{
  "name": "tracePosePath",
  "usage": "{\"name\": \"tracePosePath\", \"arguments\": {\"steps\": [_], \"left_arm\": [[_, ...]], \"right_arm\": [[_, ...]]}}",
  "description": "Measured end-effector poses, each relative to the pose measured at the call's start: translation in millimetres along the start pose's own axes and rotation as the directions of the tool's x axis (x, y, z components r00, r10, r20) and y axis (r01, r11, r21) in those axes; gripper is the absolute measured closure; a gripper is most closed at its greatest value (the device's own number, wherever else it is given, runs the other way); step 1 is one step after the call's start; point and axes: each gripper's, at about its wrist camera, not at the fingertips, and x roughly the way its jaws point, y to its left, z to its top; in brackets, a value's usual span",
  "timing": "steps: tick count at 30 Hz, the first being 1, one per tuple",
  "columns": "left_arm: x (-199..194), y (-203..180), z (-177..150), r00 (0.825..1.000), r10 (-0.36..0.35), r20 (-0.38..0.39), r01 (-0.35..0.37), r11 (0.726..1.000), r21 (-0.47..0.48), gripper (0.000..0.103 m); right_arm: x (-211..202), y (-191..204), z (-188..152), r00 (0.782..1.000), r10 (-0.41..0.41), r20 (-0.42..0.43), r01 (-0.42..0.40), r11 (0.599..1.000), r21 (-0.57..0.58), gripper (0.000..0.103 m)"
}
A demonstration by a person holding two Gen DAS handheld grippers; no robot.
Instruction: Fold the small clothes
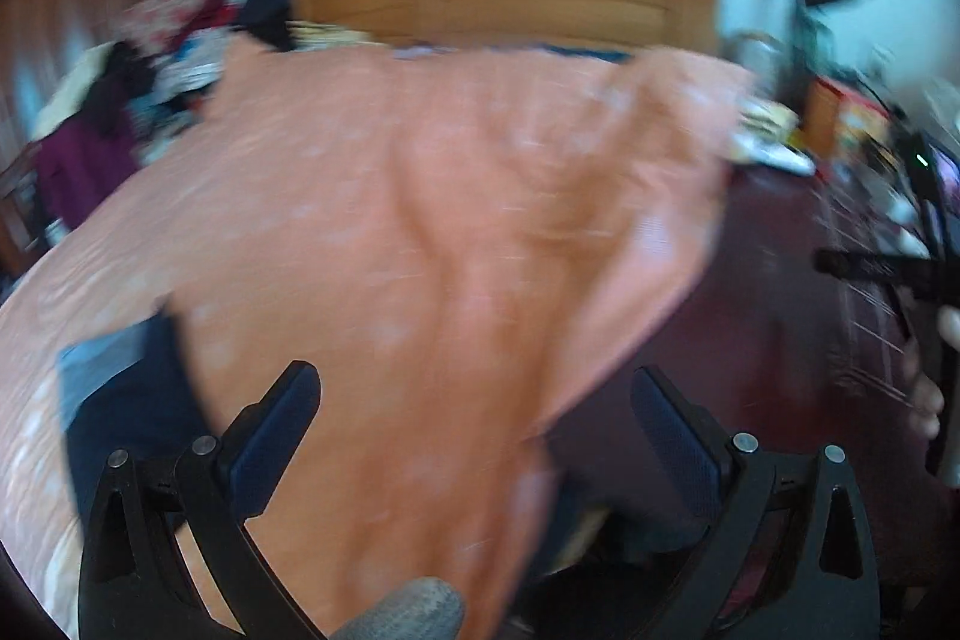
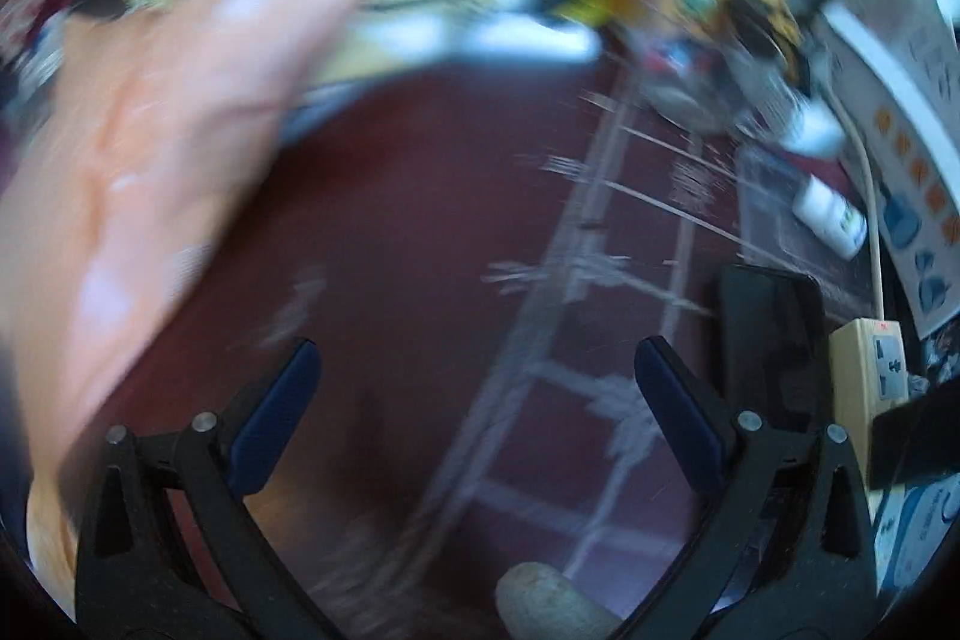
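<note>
We see a blurred, rumpled peach cloth (image 1: pixel 420 196) on the maroon table (image 2: pixel 420 220). Both hand-held grippers, left (image 1: pixel 477 418) and right (image 2: pixel 477 394), gape empty.

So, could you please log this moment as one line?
left gripper: open over peach garment | right gripper: open, empty, over maroon cloth | frames blurred

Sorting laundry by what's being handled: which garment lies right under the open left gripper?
The peach dotted garment, spread before the left gripper; the dark and patterned clothes pile sits far behind it.
</note>
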Motion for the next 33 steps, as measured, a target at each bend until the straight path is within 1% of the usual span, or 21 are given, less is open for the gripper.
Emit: {"name": "tracePosePath", "arguments": {"steps": [1, 2, 4, 6, 7, 9, 10, 11, 13, 14, 16, 17, 18, 20, 33], "left_arm": [[17.1, -28.3, 7.9, 0.999, -0.042, -0.025, 0.043, 0.998, 0.045, 0.0], [27.4, -42.4, 10.3, 0.997, -0.064, -0.039, 0.067, 0.995, 0.071, 0.0], [61.6, -91.0, 21.1, 0.987, -0.126, -0.097, 0.139, 0.98, 0.144, 0.0], [78.2, -118.2, 20.5, 0.978, -0.153, -0.143, 0.178, 0.966, 0.188, 0.0], [86.3, -133.8, 22.0, 0.975, -0.16, -0.155, 0.191, 0.959, 0.209, 0.0], [96.3, -157.6, 24.0, 0.971, -0.176, -0.164, 0.212, 0.949, 0.232, 0.0], [97.7, -168.4, 26.8, 0.966, -0.205, -0.157, 0.238, 0.942, 0.237, 0.0], [101.0, -178.3, 29.9, 0.963, -0.217, -0.16, 0.251, 0.937, 0.244, 0.0], [108.7, -195.9, 37.8, 0.951, -0.252, -0.179, 0.292, 0.922, 0.253, 0.0], [113.3, -209.6, 43.8, 0.95, -0.253, -0.185, 0.295, 0.92, 0.257, 0.0], [115.3, -216.5, 46.3, 0.944, -0.265, -0.196, 0.308, 0.921, 0.24, 0.0], [119.4, -225.5, 49.4, 0.937, -0.279, -0.208, 0.324, 0.919, 0.224, 0.0], [121.7, -235.6, 53.6, 0.94, -0.271, -0.207, 0.314, 0.926, 0.212, 0.0], [125.9, -234.5, 56.0, 0.942, -0.263, -0.208, 0.304, 0.931, 0.2, 0.0], [126.9, -234.9, 54.7, 0.942, -0.264, -0.206, 0.304, 0.932, 0.195, 0.0]], "right_arm": [[5.1, -6.2, 1.9, 1.0, 0.007, -0.012, -0.007, 1.0, 0.021, 0.0], [9.7, -11.5, 4.8, 1.0, 0.012, -0.019, -0.012, 0.999, 0.038, 0.0], [17.4, -12.6, 8.7, 1.0, 0.008, -0.025, -0.007, 0.999, 0.053, 0.0], [23.2, -17.8, 10.7, 1.0, -0.009, -0.029, 0.011, 0.998, 0.065, 0.0], [23.3, -17.7, 10.6, 0.999, -0.028, -0.017, 0.029, 0.998, 0.063, 0.0], [22.4, -17.5, 10.7, 0.999, -0.04, -0.013, 0.04, 0.997, 0.068, 0.0], [25.8, -23.1, 13.4, 0.999, -0.04, -0.011, 0.041, 0.996, 0.077, 0.0], [25.4, -23.5, 13.4, 0.999, -0.049, -0.009, 0.05, 0.995, 0.084, 0.0], [26.2, -27.6, 14.9, 0.998, -0.065, -0.018, 0.067, 0.993, 0.092, 0.0], [25.9, -30.5, 14.7, 0.998, -0.062, -0.013, 0.063, 0.994, 0.09, 0.0], [25.4, -29.3, 14.3, 0.998, -0.062, 0.009, 0.061, 0.995, 0.079, 0.0], [24.1, -27.9, 12.1, 0.997, -0.063, 0.033, 0.06, 0.995, 0.082, 0.0], [26.0, -29.8, 12.5, 0.997, -0.066, 0.04, 0.062, 0.994, 0.087, 0.0], [24.5, -31.5, 10.0, 0.996, -0.071, 0.045, 0.067, 0.993, 0.095, 0.0], [23.0, -29.3, 9.4, 0.997, -0.07, 0.045, 0.066, 0.993, 0.095, 0.0]]}}
